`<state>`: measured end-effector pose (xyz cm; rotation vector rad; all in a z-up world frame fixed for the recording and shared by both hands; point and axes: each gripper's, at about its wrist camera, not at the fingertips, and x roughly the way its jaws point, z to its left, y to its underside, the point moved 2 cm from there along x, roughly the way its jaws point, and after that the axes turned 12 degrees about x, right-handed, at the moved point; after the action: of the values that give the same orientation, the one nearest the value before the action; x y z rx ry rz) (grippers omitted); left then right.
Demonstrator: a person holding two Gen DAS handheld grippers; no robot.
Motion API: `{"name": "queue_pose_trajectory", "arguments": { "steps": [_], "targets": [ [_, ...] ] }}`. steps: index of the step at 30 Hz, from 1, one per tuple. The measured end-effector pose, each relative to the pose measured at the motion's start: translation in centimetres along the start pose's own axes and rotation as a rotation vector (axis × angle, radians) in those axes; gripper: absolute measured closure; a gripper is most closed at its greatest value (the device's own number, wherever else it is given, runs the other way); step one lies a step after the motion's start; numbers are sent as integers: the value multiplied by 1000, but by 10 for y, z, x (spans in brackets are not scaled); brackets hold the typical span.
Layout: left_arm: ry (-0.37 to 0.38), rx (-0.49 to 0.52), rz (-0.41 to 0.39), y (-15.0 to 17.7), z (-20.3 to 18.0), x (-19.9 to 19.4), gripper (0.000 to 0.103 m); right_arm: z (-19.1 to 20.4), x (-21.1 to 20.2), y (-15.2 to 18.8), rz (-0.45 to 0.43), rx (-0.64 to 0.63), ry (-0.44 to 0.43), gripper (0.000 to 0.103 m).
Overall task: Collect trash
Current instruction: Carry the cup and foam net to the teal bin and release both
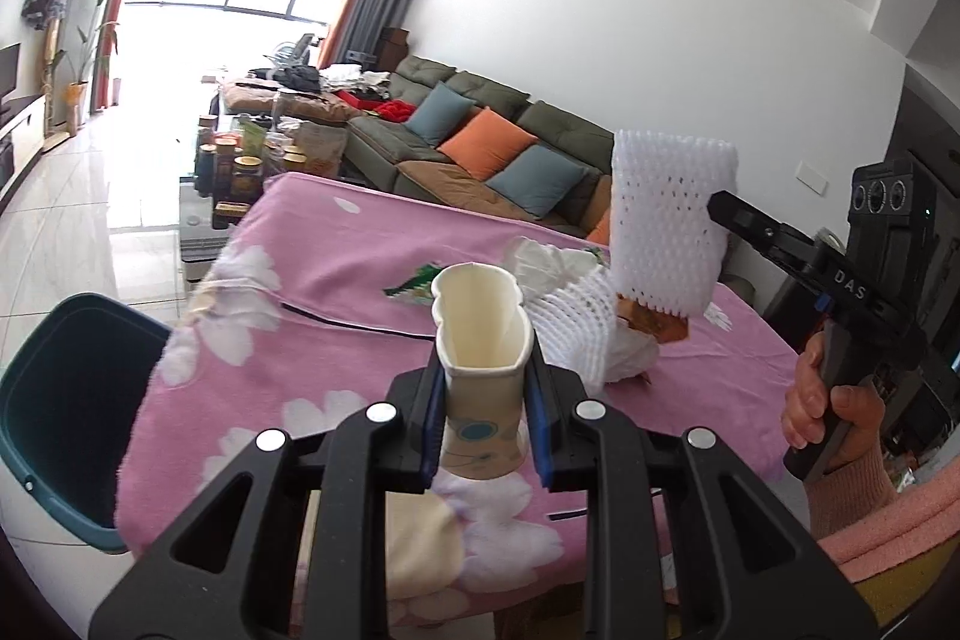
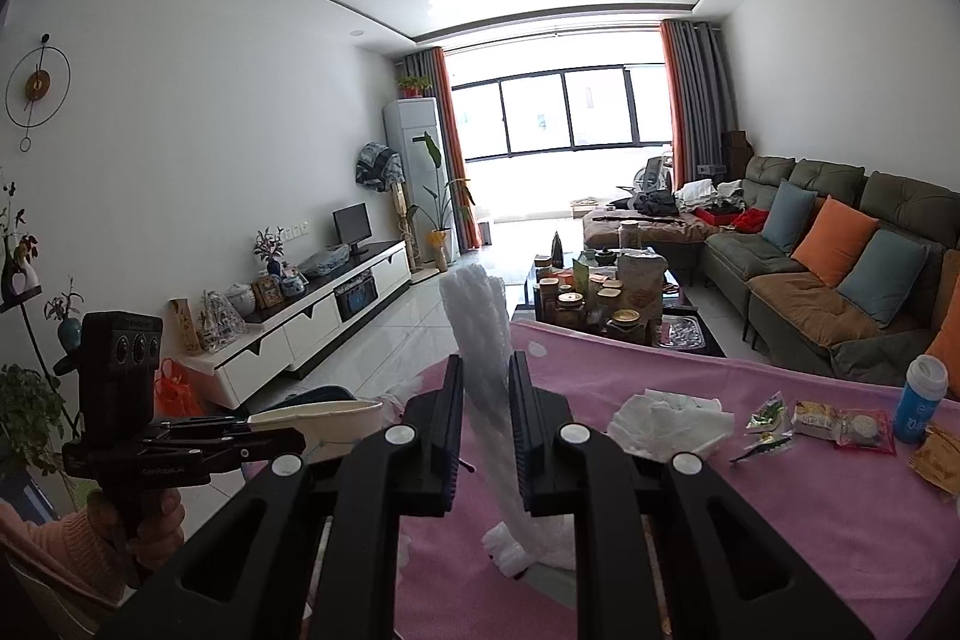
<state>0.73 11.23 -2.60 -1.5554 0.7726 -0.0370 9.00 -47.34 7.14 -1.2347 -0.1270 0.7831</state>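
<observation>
My left gripper [image 1: 486,379] is shut on a squashed cream paper cup [image 1: 480,316], held upright above the pink floral tablecloth [image 1: 336,292]. In the right wrist view the same left gripper [image 2: 282,430] carries the cup [image 2: 318,418] at the left. My right gripper [image 2: 486,388] is shut on a white foam fruit net [image 2: 474,322] that stands up between its pads. From the left wrist view this right gripper [image 1: 720,211] holds the net [image 1: 672,214] in the air over the table's right side.
A dark teal bin [image 1: 60,412] stands by the table's left edge. On the cloth lie a crumpled tissue [image 2: 672,424], a second foam net [image 1: 576,328], snack wrappers [image 2: 840,424] and a blue bottle [image 2: 927,400]. A sofa [image 2: 840,280] and a cluttered coffee table [image 2: 606,298] lie beyond.
</observation>
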Motion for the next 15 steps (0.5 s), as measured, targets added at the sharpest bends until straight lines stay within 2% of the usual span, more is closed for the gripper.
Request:
{"name": "queue_pose_trajectory", "arguments": {
  "steps": [9,15],
  "targets": [
    [-310,-122,0,8,90,-69,80,76,104,7,182,-58,-254,89],
    [-432,-189,35,24,147,-85,80,122,170,11,280,-28,-388,89]
  ]
}}
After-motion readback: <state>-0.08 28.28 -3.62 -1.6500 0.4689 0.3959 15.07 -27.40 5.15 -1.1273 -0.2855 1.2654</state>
